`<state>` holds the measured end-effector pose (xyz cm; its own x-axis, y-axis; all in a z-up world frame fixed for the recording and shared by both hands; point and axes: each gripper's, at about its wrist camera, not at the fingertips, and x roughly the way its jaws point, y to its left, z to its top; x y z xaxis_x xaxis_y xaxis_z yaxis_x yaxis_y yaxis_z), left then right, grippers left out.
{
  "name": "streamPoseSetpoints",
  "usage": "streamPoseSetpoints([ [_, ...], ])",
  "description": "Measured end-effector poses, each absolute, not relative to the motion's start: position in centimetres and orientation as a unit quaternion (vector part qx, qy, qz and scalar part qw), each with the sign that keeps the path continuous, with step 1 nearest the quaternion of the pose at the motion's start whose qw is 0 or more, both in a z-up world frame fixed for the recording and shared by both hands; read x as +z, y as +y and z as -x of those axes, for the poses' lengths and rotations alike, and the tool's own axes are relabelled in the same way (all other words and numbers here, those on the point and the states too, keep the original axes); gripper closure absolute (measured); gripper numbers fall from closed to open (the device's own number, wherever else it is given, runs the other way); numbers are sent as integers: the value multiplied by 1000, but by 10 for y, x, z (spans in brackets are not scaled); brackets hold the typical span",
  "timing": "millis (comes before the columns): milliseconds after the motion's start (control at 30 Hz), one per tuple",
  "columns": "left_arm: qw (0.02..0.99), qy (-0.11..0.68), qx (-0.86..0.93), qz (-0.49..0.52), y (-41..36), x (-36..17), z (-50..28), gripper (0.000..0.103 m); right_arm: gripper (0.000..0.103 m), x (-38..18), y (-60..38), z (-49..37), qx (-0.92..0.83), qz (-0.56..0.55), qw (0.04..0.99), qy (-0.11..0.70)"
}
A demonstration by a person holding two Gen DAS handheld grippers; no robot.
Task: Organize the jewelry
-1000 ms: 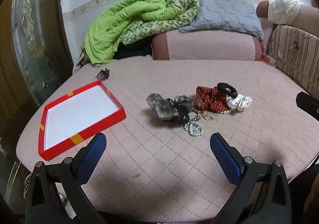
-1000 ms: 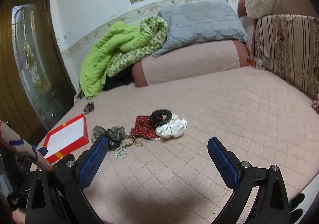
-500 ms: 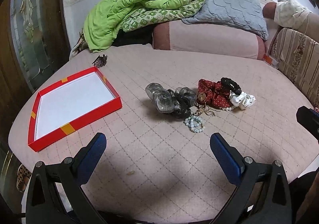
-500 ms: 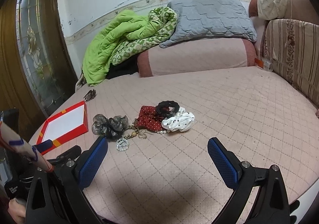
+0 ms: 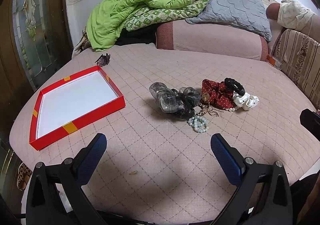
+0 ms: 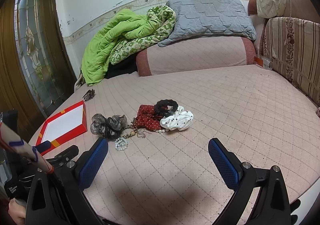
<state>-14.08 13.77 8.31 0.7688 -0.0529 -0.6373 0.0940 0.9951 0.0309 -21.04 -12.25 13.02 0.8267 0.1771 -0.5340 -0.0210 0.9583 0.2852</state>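
Jewelry (image 5: pixel 202 110) lies heaped mid-bed on the pink quilt (image 5: pixel 160 165): a grey scrunchie (image 5: pixel 172 99), a red dotted one (image 5: pixel 217 94), a black band (image 5: pixel 235 84), a white scrunchie (image 5: pixel 246 100), a gold chain and a pale bead bracelet (image 5: pixel 198 124) nearest the left gripper (image 5: pixel 158 151). Its jaws hang spread wide above the quilt, holding nothing. A red tray (image 5: pixel 80 121) sits well to the left, its white floor bare; a dark hair clip (image 5: pixel 103 59) lies beyond it.

From the right wrist, the right gripper (image 6: pixel 158 153) hovers likewise, jaws apart and empty, short of the same heap (image 6: pixel 144 123). The tray (image 6: pixel 66 137) is at far left, with the left gripper (image 6: pixel 58 151) partly visible beside it.
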Motion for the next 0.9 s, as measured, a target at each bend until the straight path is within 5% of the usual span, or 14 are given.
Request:
streamPoseSetpoints([
  [900,937,345,-36,-31,139,79,138,0,1,125,-116,210,59,-117,946,297],
])
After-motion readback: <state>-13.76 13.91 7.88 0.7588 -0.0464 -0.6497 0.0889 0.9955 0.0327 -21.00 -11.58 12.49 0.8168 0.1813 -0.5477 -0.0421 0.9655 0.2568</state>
